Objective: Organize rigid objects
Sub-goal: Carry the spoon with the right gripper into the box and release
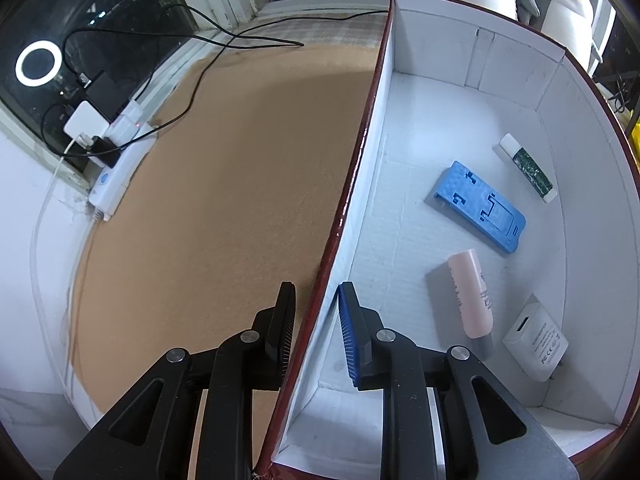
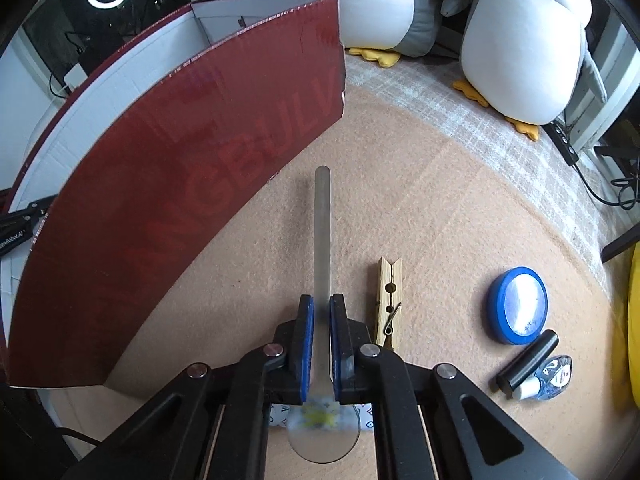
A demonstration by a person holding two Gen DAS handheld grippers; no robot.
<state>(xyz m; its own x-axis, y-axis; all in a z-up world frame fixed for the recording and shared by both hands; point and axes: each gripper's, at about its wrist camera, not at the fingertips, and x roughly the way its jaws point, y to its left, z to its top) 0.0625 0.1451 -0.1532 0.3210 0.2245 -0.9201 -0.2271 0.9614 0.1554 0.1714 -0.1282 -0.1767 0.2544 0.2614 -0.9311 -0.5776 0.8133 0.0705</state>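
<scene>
The right claw (image 2: 321, 312) has pinched the spoon (image 2: 322, 232) by its handle — next lift it into the box (image 2: 168, 152) on its left, whose wall the left claw (image 1: 316, 304), narrow, straddles.

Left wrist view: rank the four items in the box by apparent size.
1. blue phone stand
2. pink tube and white charger, similar; both nearer the camera, so unsure
3. green-labelled stick, smallest

Clearance around the red box

Box wall (image 2: 160, 184) stands tall just left of the right tool (image 2: 321, 308); open tan mat (image 2: 420, 208) ahead and right until the clothespin (image 2: 387, 300), blue tin (image 2: 518, 306) and black tube (image 2: 527, 364). Inside the box, bare floor (image 1: 400, 208) lies left of the blue stand (image 1: 478, 206) and pink tube (image 1: 470, 294).
</scene>
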